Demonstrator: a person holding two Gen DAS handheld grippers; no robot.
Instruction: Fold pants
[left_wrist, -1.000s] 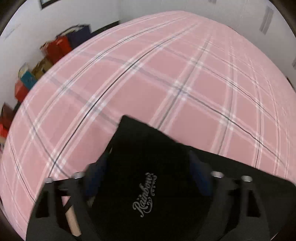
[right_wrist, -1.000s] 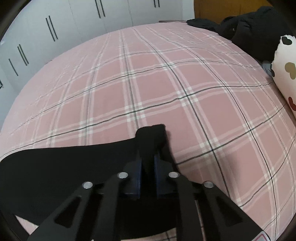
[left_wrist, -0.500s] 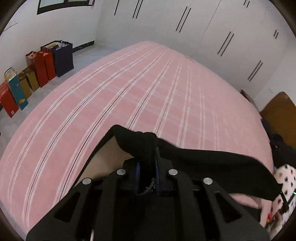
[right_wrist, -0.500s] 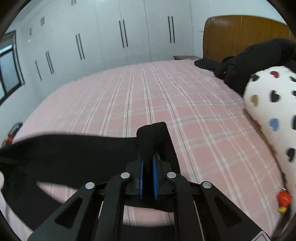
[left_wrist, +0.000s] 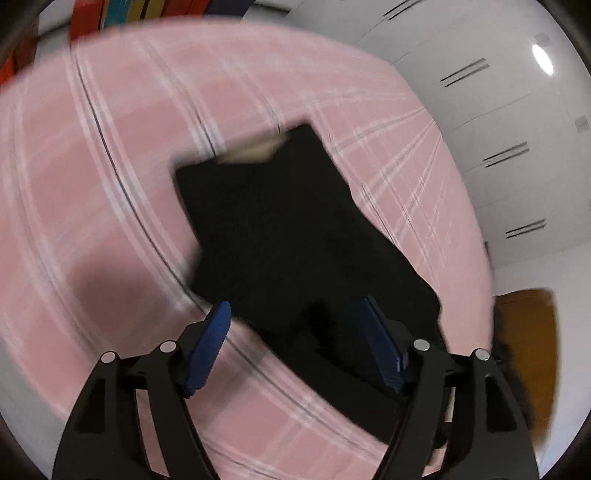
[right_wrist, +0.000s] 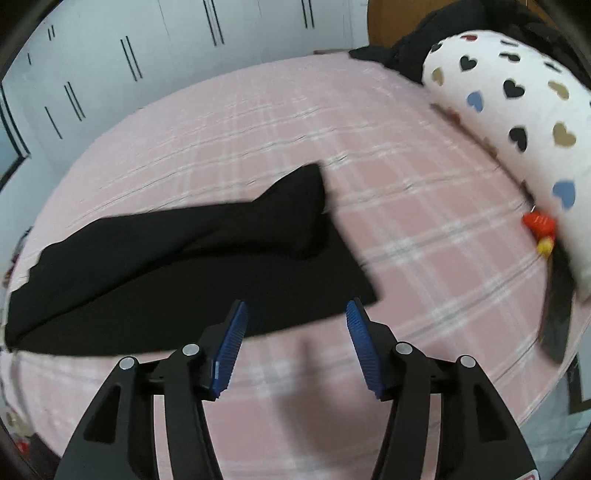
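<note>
Black pants (left_wrist: 295, 236) on pink plaid bed (left_wrist: 92, 184); left gripper (left_wrist: 295, 325) jaws opening, cloth unpinched; right view alone shows heart-print pillow (right_wrist: 509, 110); right gripper (right_wrist: 295, 317) jaws opening, empty; both clamped cloth before.

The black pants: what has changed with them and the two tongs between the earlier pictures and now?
Both tongs let go. A moment ago each was shut on a bunch of the black pants, carried above the bed. Now the left tongs and right tongs are opening with nothing pinched, and the pants lie doubled over on the pink plaid bedspread. The heart-print pillow stayed where it was.
</note>
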